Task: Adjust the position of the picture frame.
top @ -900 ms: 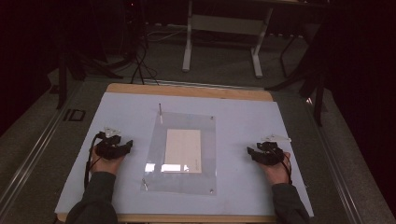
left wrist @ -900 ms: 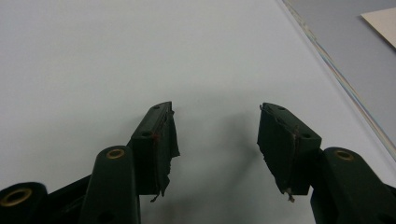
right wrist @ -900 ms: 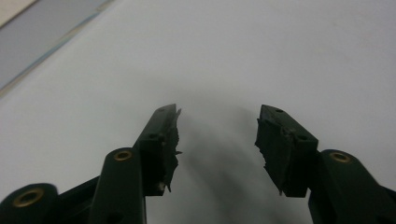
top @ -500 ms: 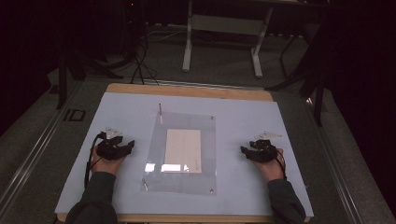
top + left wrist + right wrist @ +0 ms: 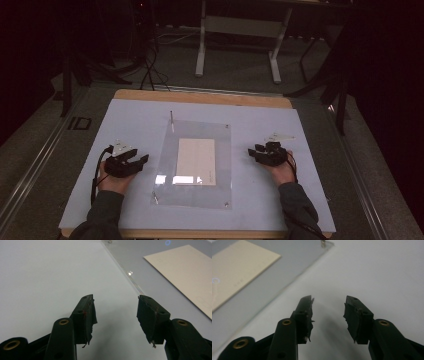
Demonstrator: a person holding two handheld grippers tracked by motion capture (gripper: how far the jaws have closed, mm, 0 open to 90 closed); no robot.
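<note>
A clear plastic plate (image 5: 222,165) lies flat in the middle of the pale mat (image 5: 135,125), with a cream card (image 5: 196,161) under or in it. My left gripper (image 5: 140,161) rests on the mat just left of the plate, pointing at it. In the left gripper view the left gripper (image 5: 115,300) is open with bare mat between its jaws, and the plate's edge (image 5: 135,280) and the card (image 5: 185,272) lie ahead to the right. My right gripper (image 5: 252,151) sits just right of the plate. The right gripper view has it (image 5: 328,300) open and empty, with the plate (image 5: 287,272) ahead to the left.
Small screws mark the plate's corners (image 5: 155,197) (image 5: 323,242). A thin upright pin (image 5: 171,117) stands at the plate's far left corner. The wooden table edge (image 5: 200,97) runs behind the mat. Metal table legs (image 5: 202,45) and cables stand on the dark floor beyond.
My right hand has slid left, bringing its gripper closer to the plate's right edge. The left hand has hardly shifted.
</note>
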